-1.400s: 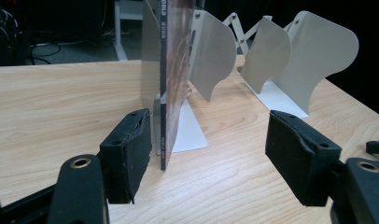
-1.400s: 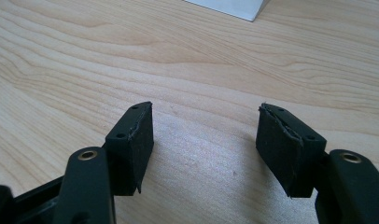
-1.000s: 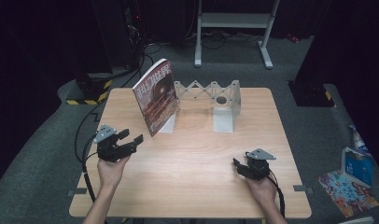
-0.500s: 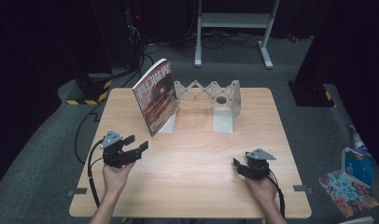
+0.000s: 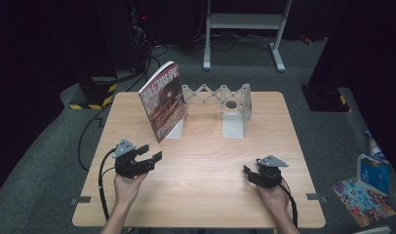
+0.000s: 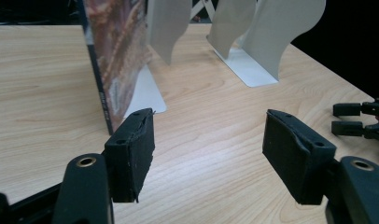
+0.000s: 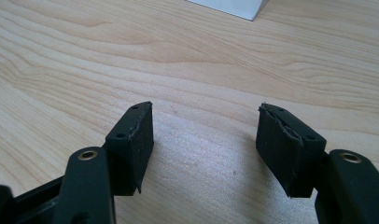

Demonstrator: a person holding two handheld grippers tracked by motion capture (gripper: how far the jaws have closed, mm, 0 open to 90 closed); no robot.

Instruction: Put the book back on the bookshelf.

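Observation:
A magazine with a reddish cover stands upright on the wooden table, leaning on a white bookend. My left gripper is held near the table's front left, in front of the magazine and apart from it. It is open with nothing between its pads, and its jaws have just been closing a little. In the left gripper view the left gripper faces the magazine's spine. My right gripper rests at the front right, also open over bare wood.
A white folding bookend rack stretches behind the magazine to a white bookend at mid-table. A white metal stand is on the floor beyond. A blue box and a colourful booklet lie on the floor at right.
My left gripper has moved a little to the right and down toward the table, and its jaws now point level across the table. The right gripper has kept still.

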